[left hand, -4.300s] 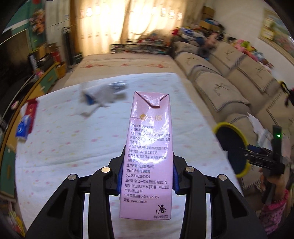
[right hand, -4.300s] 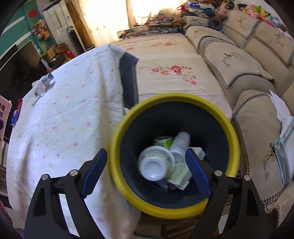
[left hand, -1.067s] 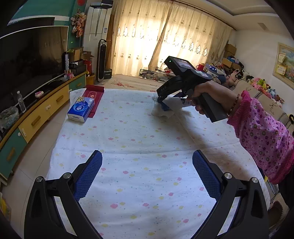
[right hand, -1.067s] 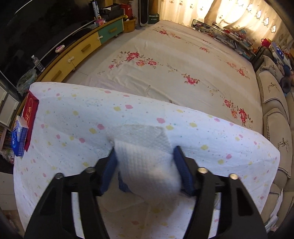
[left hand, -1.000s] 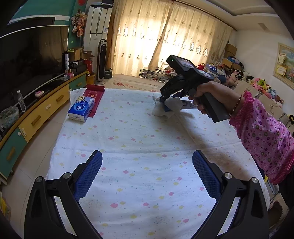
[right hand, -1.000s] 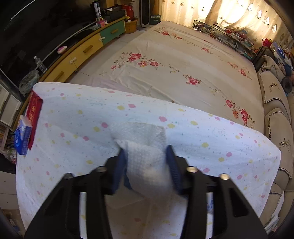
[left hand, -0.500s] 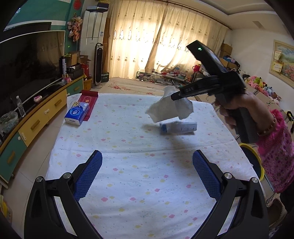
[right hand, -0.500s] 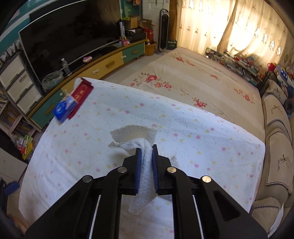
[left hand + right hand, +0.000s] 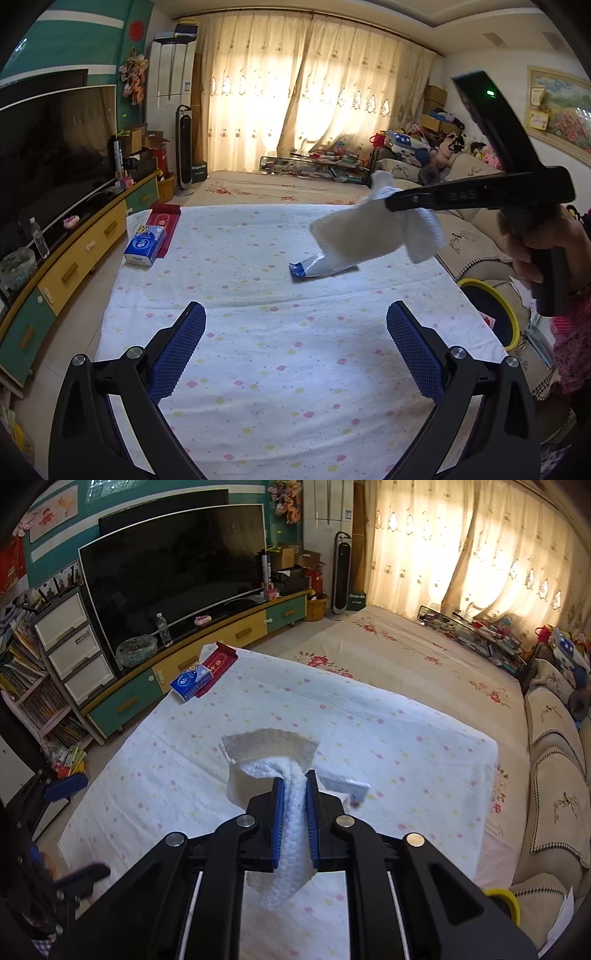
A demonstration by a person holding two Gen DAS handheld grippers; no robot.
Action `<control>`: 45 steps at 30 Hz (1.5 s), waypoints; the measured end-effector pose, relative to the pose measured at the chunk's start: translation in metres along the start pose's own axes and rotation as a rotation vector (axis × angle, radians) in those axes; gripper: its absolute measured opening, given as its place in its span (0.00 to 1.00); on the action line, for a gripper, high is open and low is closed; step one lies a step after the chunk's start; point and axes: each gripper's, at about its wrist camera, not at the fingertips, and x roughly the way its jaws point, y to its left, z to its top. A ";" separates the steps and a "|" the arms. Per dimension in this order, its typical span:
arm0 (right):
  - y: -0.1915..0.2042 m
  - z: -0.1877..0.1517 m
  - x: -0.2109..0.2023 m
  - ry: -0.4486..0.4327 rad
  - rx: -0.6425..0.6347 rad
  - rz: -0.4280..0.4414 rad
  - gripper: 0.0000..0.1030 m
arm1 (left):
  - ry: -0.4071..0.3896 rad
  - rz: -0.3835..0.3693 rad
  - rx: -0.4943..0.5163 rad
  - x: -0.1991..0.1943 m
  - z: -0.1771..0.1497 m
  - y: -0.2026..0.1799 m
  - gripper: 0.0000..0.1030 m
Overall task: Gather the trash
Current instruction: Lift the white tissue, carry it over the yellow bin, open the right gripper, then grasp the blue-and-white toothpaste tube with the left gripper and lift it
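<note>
on the dotted table cloth (image 9: 295, 350) one wrapper (image 9: 314, 266) is left. a white tissue (image 9: 291, 834) is pinched tight in the right gripper (image 9: 293, 812) above the cloth, not yet dropped in the yellow bin (image 9: 491, 314) beside it. nothing is held in the wide-open left gripper (image 9: 295, 343).

Count on table (image 9: 295, 369): 1 white paper towel (image 9: 354, 240), lifted clear of the cloth; 1 blue-and-white wrapper (image 9: 314, 266); 1 blue tissue pack (image 9: 144, 245); 1 red flat box (image 9: 162, 225). Beside table: 1 yellow-rimmed bin (image 9: 493, 314). Tools: 2, namely left tool (image 9: 295, 347) and right tool (image 9: 294, 812). On TV cabinet: 1 water bottle (image 9: 163, 624).
</note>
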 end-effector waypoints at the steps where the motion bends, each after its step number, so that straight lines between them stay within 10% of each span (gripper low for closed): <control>1: -0.007 -0.007 -0.007 -0.002 0.016 -0.004 0.11 | 0.002 -0.006 0.007 0.001 0.001 -0.003 0.94; 22: -0.255 -0.217 -0.057 0.122 0.614 -0.366 0.20 | 0.144 -0.137 0.178 0.111 0.034 -0.062 0.94; 25: -0.265 -0.233 -0.051 0.135 0.641 -0.406 0.52 | 0.161 -0.144 0.194 0.126 0.036 -0.069 0.94; 45: -0.260 -0.230 -0.022 0.158 0.621 -0.338 0.54 | 0.259 -0.193 0.301 0.253 0.069 -0.058 0.94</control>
